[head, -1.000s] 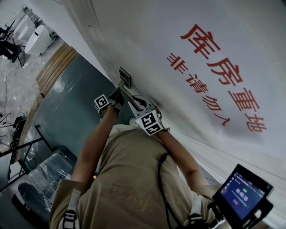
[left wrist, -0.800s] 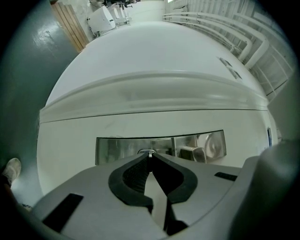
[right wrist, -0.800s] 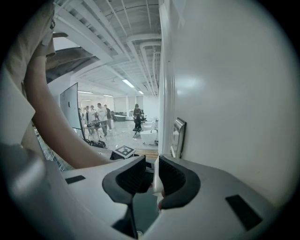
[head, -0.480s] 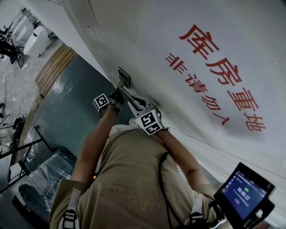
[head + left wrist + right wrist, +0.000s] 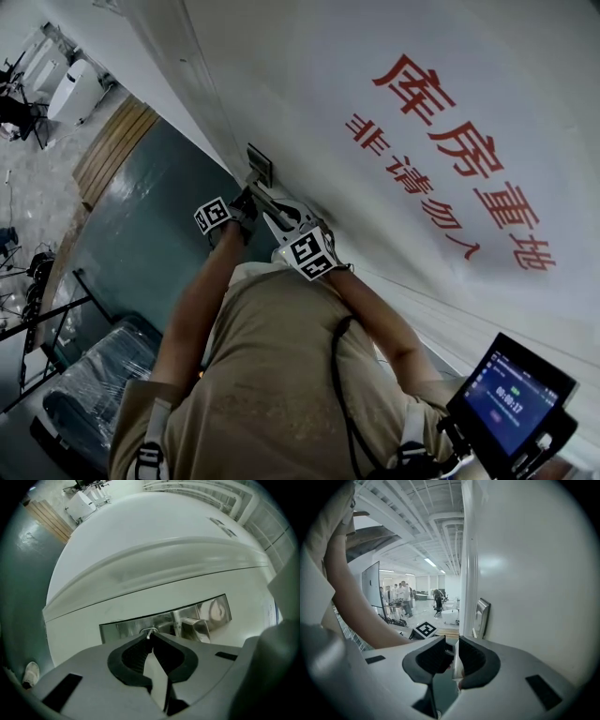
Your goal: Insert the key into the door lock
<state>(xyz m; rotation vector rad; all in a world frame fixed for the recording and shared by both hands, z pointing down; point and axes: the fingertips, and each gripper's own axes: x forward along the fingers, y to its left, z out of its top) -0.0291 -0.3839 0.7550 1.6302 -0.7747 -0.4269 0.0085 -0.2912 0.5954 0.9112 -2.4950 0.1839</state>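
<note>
**A:** What has the left gripper point(image 5: 150, 638) got?

**B:** Its jaws are pinched together on the key point(image 5: 149, 633), a thin metal sliver poking out just past the tips.

**A:** And where does the key end up?

**B:** Straight ahead of the tips. Its end meets the keyhole point(image 5: 143, 630) in the steel lock plate point(image 5: 123, 630), though I can't tell how far in it sits. The lever handle point(image 5: 197, 627) is on the same plate, off to the right of the jaws.

**A:** And the right gripper point(image 5: 451, 645)?

**B:** Its jaws are a narrow slit apart and grip nothing I can make out. It hangs beside the door point(image 5: 534, 573), with the lock plate ahead of its tips and well clear of them.
</note>
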